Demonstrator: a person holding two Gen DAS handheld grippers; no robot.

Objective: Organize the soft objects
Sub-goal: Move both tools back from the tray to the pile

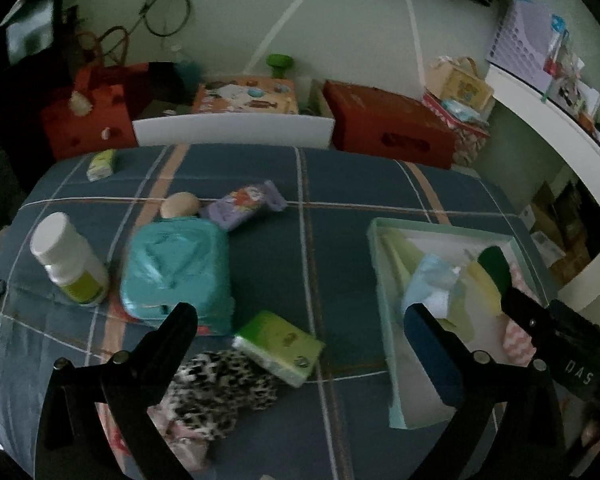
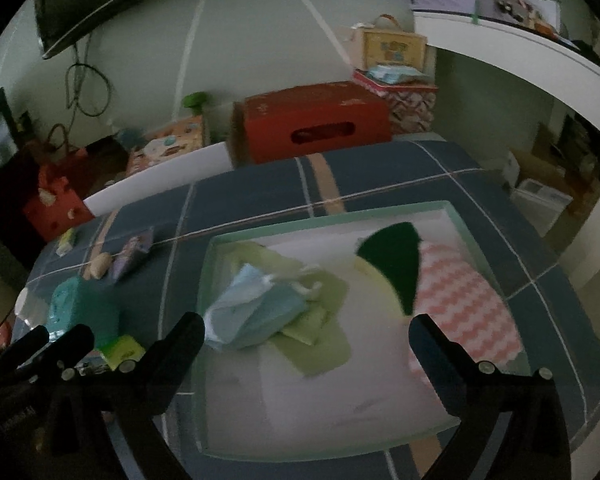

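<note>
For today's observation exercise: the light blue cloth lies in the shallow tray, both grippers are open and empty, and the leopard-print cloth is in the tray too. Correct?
Not quite. The left wrist view shows the leopard-print cloth on the plaid bedcover, outside the tray. The rest stands.

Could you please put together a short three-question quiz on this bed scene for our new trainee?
1. True or false: the shallow pale-green tray already holds a crumpled light-blue cloth.
2. Which lies nearest the left gripper? A) white plastic bottle B) green tissue packet C) purple snack packet
3. Fill in: the leopard-print fabric lies on the ___ bedspread, outside the tray.

Key: 1 true; 2 B; 3 blue plaid.
</note>
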